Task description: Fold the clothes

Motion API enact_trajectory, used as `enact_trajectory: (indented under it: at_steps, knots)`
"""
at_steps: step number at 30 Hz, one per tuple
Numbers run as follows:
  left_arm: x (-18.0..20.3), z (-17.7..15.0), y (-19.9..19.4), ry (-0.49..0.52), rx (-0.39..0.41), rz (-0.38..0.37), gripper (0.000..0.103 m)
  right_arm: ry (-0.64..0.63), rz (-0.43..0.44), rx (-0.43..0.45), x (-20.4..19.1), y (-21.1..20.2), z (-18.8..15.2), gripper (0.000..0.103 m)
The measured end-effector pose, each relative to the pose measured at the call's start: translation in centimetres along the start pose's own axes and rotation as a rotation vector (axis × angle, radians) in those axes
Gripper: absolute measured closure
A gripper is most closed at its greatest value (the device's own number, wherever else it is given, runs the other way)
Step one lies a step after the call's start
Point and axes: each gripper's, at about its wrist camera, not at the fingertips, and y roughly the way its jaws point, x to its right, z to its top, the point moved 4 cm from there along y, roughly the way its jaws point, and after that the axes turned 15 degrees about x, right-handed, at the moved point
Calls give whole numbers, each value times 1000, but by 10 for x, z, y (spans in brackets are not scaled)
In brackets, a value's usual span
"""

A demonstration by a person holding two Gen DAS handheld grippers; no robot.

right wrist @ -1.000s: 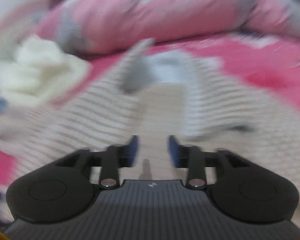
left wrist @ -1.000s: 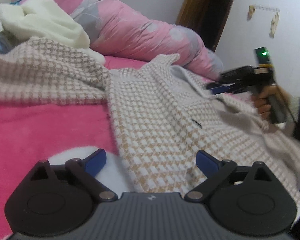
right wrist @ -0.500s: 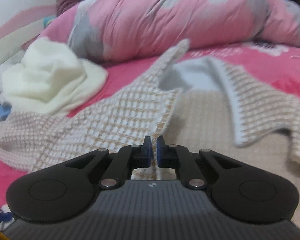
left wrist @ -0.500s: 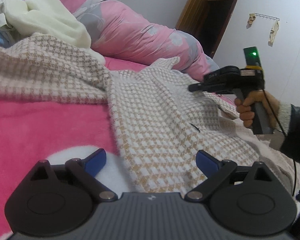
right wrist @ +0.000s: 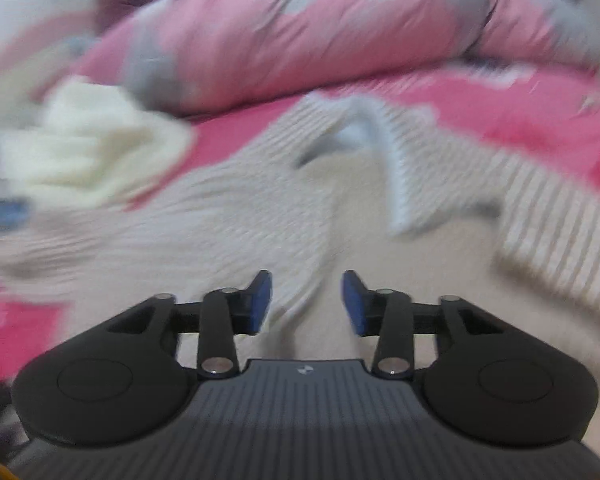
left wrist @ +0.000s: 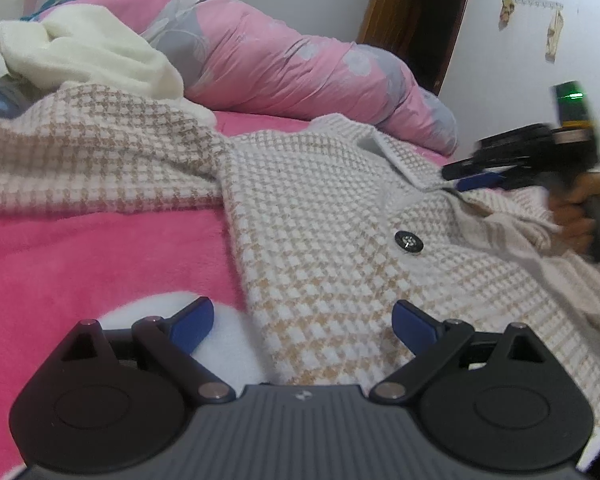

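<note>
jacket, with a small beige and white check, lies spread on the pink blanket of the bed and fills the middle and the 3 o'clock part of the left wrist view. its sleeve stretches away toward 9 o'clock over the blanket. one dark button sits on the front, a little to 2 o'clock of the picture's centre, and the collar is turned out above it, at about 1 o'clock.

left gripper is at 6 o'clock of its own view, low over the hem of the jacket. its jaws stand wide apart; the left blue pad is over a white patch of the blanket, the right pad over the checked cloth, and they press on nothing.

right gripper is over the pale inner side of the jacket. its jaws are opening, the two blue pads are apart, and a fold of cloth lies below the gap, but the picture is blurred and i cannot tell if it touches them. in the left wrist view this gripper is at 3 o'clock, just beside the collar, carried by a hand.

behind the jacket, at 12 o'clock, lies a pink and grey quilt. at 10 o'clock a cream fleece garment is heaped near the sleeve. a brown door is at 1 o'clock.
</note>
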Motion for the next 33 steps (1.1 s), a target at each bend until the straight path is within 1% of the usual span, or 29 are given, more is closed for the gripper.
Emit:
enact_trajectory:
  at_steps: [1,2,4,6,7,9,10,11,12,13,15,18,19,21,22,23,25,27,28,30,33]
  knots:
    - [2,0,-1,10,-9,11,6,35,33,-21,0,-7,-7,49]
    - [3,1,-1,17,-18,23,6,61,56,-39,1,-12,-15,48]
    - [5,2,-2,23,-35,48,6,60,49,-57,3,-12,-29,48]
    - [7,3,-4,24,-50,73,6,82,30,-66,10,-2,-40,49]
    - [7,3,-5,18,-55,86,6,106,35,-68,11,2,-44,49]
    - [7,3,-7,9,-59,102,6,128,56,-52,12,6,-46,54]
    - [7,3,-8,10,-59,107,6,128,66,-41,10,5,-46,68]
    - [7,2,-9,11,-58,111,6,126,80,-39,8,5,-45,89]
    - [7,1,-9,15,-57,114,6,121,89,-35,6,5,-45,97]
    - [8,1,-9,22,-57,117,6,96,67,-23,5,1,-44,99]
    - [8,0,-8,31,-57,119,6,49,24,-1,2,-5,-43,99]
    - [9,-1,-6,43,-59,117,6,58,-38,-24,20,-1,-49,99]
    - [9,-1,-6,46,-60,116,6,72,-41,-30,26,1,-52,100]
    - [8,-1,-7,43,-62,114,6,101,-31,-25,29,0,-51,97]
    - [8,0,-7,40,-62,115,7,97,-38,-12,28,-2,-47,94]
    - [7,0,-8,37,-62,119,7,65,-60,9,26,-7,-43,94]
    - [7,2,-10,32,-63,130,7,-3,-37,49,18,-18,-37,92]
    - [8,3,-11,28,-67,141,7,-71,-13,89,9,-28,-31,92]
    - [8,3,-11,27,-71,148,7,-112,14,97,1,-28,-31,92]
    - [10,4,-13,24,-78,165,8,-213,38,91,-14,-22,-34,92]
    - [11,4,-16,18,-90,182,8,-246,42,53,-19,3,-39,92]
